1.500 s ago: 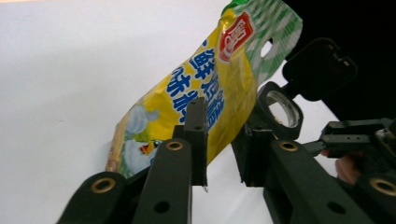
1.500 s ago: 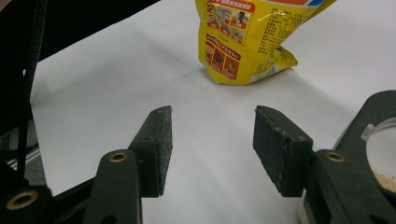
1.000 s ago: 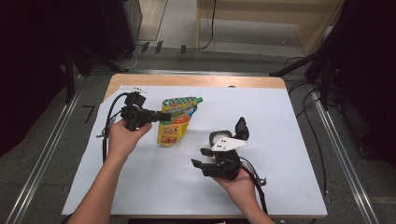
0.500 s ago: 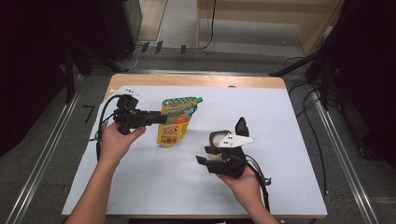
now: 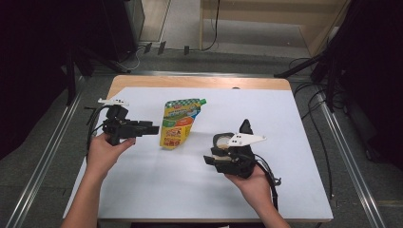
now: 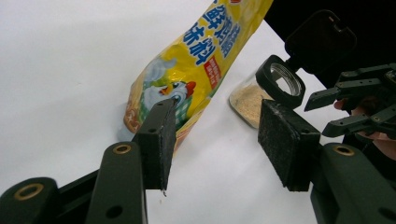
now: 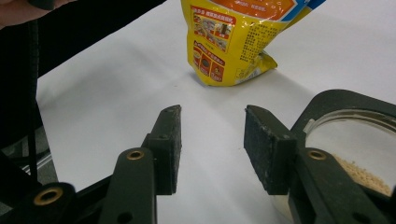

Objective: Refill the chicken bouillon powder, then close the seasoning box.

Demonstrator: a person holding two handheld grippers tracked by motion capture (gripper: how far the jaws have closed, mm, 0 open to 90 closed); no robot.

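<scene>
High view: yellow pouch (image 5: 178,124) lies mid-sheet; left gripper (image 5: 153,128) beside it, jaws just opening, empty.
Left gripper view: pouch (image 6: 196,70) ahead of spread pads, untouched.
Right gripper view: right gripper (image 7: 212,149) just closing, empty; open jar (image 7: 355,144) beside right jaw.
Risk: closing jaw nudges jar, spills powder.

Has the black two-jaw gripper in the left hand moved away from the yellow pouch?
Yes. The left gripper has drawn back leftward, opening its jaws, off the yellow pouch.

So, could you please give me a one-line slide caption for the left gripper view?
Open left gripper facing a yellow seasoning pouch and an open-lidded glass jar of powder on the white table.
</scene>
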